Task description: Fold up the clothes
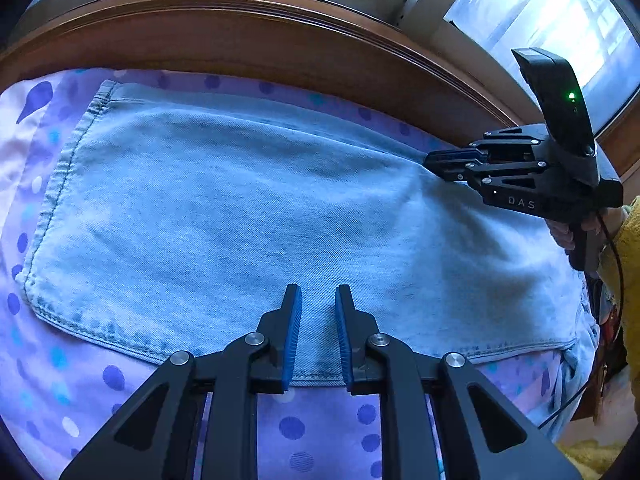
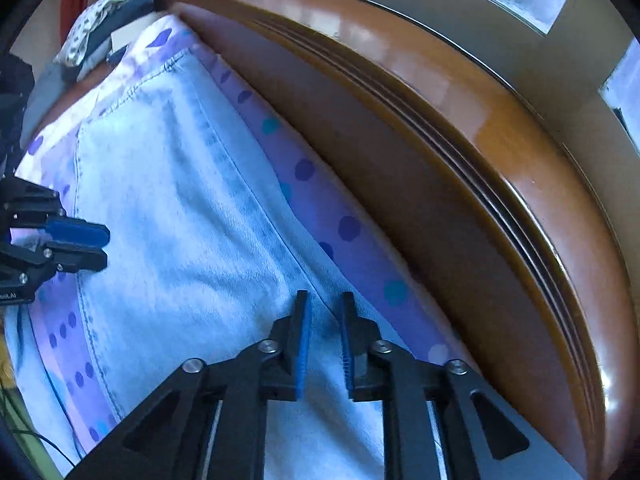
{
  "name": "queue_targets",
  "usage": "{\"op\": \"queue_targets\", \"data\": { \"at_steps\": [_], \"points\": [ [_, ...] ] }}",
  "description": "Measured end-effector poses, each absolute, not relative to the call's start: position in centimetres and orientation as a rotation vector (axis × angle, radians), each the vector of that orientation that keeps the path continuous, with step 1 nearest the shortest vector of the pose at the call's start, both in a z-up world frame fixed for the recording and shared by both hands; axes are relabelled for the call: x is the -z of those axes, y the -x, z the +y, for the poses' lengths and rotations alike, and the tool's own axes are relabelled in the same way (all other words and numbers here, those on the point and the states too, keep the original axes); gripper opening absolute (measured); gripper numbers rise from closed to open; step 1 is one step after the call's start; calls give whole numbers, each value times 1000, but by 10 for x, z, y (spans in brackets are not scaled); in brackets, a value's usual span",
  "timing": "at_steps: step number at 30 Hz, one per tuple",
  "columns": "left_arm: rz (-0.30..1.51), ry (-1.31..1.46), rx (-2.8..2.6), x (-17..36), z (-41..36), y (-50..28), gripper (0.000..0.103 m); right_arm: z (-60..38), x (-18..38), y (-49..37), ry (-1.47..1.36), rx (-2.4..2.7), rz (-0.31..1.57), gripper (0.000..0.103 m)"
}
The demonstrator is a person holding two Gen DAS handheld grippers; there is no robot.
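Observation:
Light-blue denim jeans [image 1: 248, 208], folded into a broad rectangle, lie flat on a purple dotted bedsheet [image 1: 320, 428]. My left gripper [image 1: 318, 292] hovers over the near hem, its blue pads slightly apart and nothing pinched between them. My right gripper [image 1: 434, 162] sits at the far right corner of the denim, tips close to the cloth. In the right wrist view, the right gripper [image 2: 325, 300] stands open just above the jeans' [image 2: 168, 208] side seam, gripping no fabric. The left gripper [image 2: 100, 246] shows at the left edge there.
A polished wooden bed frame [image 1: 280, 40] runs along the far side of the sheet, with windows [image 1: 560, 20] behind it. A hand in a yellow sleeve [image 1: 628, 240] holds the right gripper. A heap of other clothes [image 2: 92, 28] lies beyond the jeans' end.

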State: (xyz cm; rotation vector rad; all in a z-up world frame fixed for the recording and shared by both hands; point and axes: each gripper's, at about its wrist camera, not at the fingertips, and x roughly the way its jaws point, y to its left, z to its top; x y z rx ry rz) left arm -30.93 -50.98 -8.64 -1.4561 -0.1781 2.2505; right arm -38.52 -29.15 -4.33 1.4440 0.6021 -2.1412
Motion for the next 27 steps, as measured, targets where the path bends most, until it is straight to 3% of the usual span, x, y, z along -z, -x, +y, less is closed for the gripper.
{"op": "queue_targets", "data": {
  "at_steps": [3, 9, 15, 24, 27],
  "points": [
    [-179, 1454, -2251, 86, -512, 307, 18, -279, 40, 385, -1459, 2143, 577, 25],
    [-195, 1449, -2249, 88, -514, 308, 18, -261, 32, 383, -1460, 2135, 581, 25],
    [-202, 1445, -2249, 88, -516, 308, 18, -252, 17, 376, -1445, 2166, 633, 7],
    [-199, 1433, -2251, 87, -515, 309, 18, -221, -6, 388, -1390, 2344, 618, 4],
    [-189, 1438, -2248, 86, -515, 311, 18, -201, -19, 388, -1373, 2381, 497, 4]
  ]
}}
